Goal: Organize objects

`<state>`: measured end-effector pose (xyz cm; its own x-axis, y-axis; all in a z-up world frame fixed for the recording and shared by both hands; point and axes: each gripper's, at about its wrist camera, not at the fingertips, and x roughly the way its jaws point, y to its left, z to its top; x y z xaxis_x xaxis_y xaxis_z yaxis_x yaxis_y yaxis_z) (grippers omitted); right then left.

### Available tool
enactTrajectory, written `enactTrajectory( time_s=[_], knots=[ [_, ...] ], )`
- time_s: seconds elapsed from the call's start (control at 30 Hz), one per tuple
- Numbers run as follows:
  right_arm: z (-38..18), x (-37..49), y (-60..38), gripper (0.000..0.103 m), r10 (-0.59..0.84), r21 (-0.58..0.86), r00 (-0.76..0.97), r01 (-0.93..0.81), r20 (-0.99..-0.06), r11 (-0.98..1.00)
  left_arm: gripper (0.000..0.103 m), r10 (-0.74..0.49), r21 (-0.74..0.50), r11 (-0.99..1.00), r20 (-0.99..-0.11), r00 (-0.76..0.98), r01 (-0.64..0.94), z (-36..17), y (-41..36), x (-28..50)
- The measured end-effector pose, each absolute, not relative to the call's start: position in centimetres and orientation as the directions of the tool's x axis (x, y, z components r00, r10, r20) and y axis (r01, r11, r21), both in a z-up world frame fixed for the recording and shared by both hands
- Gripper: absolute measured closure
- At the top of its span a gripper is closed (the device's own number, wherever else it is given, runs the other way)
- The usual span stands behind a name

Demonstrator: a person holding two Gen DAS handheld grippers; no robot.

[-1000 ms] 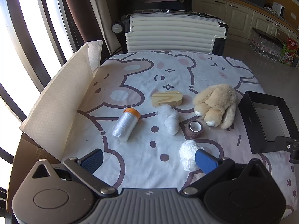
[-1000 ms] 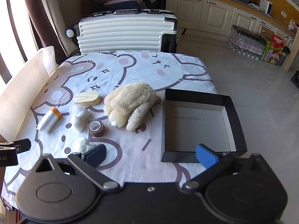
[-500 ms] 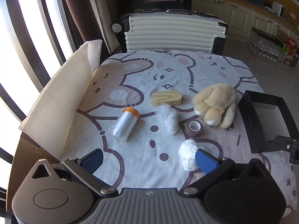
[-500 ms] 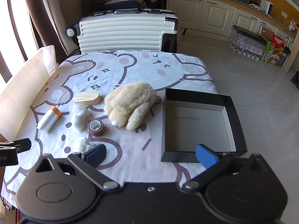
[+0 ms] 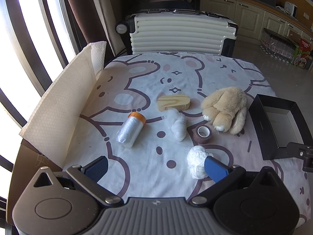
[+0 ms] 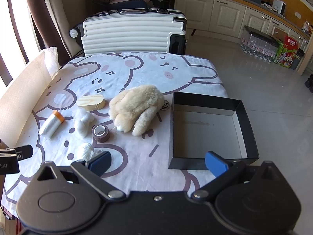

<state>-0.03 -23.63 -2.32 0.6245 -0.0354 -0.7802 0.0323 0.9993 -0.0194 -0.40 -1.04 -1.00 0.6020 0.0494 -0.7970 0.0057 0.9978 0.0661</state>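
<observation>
On the bear-print cloth lie a clear film roll with an orange cap, a wooden oval block, a white gauze wad, a brown tape roll, a white yarn ball and a beige plush rabbit. An empty black box sits at the right. My left gripper hovers open at the near edge, its right finger beside the yarn ball. My right gripper is open in front of the box.
A white ribbed suitcase stands behind the table's far edge. A tall sheet of white honeycomb paper walls the left side. Kitchen cabinets and a pack of bottles are across the tiled floor to the right.
Both views have shifted very slightly; nothing on the table has moved and both grippers stay open.
</observation>
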Motion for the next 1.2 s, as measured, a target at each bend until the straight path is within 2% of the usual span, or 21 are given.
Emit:
enactTrajectory(
  time_s=[1.2],
  knots=[
    [-2.31,0.04,-23.59,0.000,-0.037,-0.022,0.620,0.032,-0.784,0.999,0.000,0.047,0.064,0.998,-0.798,0.601,0.007,-1.03,-1.21,-0.51]
  ],
)
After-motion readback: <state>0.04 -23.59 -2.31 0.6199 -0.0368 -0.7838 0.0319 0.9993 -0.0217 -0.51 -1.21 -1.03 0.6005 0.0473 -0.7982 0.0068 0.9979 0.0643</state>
